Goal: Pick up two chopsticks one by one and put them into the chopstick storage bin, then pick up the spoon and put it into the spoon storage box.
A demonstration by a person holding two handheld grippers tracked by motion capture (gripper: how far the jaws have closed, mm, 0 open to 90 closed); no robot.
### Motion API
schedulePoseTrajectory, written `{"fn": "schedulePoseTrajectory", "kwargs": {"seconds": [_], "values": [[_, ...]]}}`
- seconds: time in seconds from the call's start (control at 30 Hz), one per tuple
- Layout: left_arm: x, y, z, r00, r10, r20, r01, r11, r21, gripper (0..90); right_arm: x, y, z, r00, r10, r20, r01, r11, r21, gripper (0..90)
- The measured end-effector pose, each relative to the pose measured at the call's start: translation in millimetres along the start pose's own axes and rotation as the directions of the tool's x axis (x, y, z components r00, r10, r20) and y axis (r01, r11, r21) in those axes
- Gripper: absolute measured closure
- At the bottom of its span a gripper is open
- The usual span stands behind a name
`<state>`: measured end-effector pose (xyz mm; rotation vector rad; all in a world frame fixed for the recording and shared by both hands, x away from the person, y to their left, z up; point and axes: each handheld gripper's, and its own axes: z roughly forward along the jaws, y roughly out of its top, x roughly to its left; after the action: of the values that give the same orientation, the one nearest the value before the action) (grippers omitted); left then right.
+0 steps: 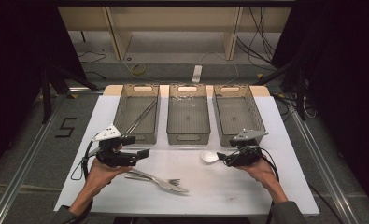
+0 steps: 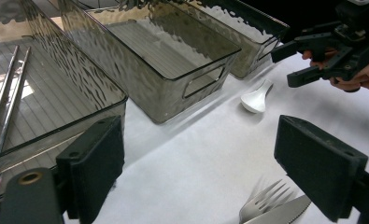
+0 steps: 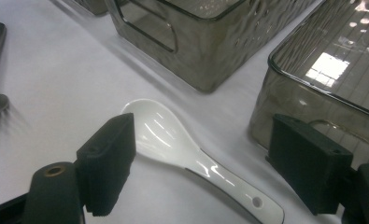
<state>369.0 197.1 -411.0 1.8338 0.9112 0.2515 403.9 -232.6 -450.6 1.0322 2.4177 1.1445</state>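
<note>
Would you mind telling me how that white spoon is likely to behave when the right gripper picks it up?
The white spoon looks glazed and glossy, so probably slippery between the pads. It seems ceramic: likely stiff and chippable. Its rounded bowl may rock if nudged.

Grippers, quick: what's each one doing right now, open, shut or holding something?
Left gripper: open, holding nothing, above the table near the fork.
Right gripper: open, jaws either side of the white spoon, not gripping it.
</note>
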Motion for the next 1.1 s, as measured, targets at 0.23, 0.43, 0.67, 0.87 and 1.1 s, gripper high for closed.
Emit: {"fn": "schedulePoseTrajectory", "kwargs": {"seconds": [0.23, 0.43, 0.67, 0.87, 1.1], "values": [[2.3, -3.6, -0.5, 0.9999, -0.006, -0.015, 0.006, 0.9997, -0.024, 15.3, -4.8, 5.3, 10.8, 0.9997, -0.021, -0.009, 0.021, 0.998, 0.050, 24.3], [1.7, -3.3, 1.3, 0.9999, -0.006, -0.012, 0.006, 0.9996, -0.028, 14.9, -7.9, 5.2, 15.6, 0.9998, -0.012, -0.014, 0.013, 0.997, 0.081, 24.4], [-3.0, -4.1, 5.0, 0.9995, 0.029, -0.011, -0.029, 0.9996, -0.003, 14.8, -10.8, 6.0, 16.8, 0.9997, -0.023, -0.011, 0.024, 0.994, 0.105, 24.6], [-5.1, -4.2, 7.1, 0.9990, 0.041, -0.015, -0.041, 0.9991, 0.006, 14.8, -14.3, 7.7, 21.0, 0.9989, -0.035, -0.032, 0.039, 0.990, 0.137, 26.6], [-8.4, -5.7, 1.8, 0.9977, 0.065, -0.021, -0.065, 0.9978, 0.010, 15.0, -10.0, 9.2, 25.7, 0.9952, -0.087, -0.044, 0.094, 0.975, 0.200, 29.6]]}}
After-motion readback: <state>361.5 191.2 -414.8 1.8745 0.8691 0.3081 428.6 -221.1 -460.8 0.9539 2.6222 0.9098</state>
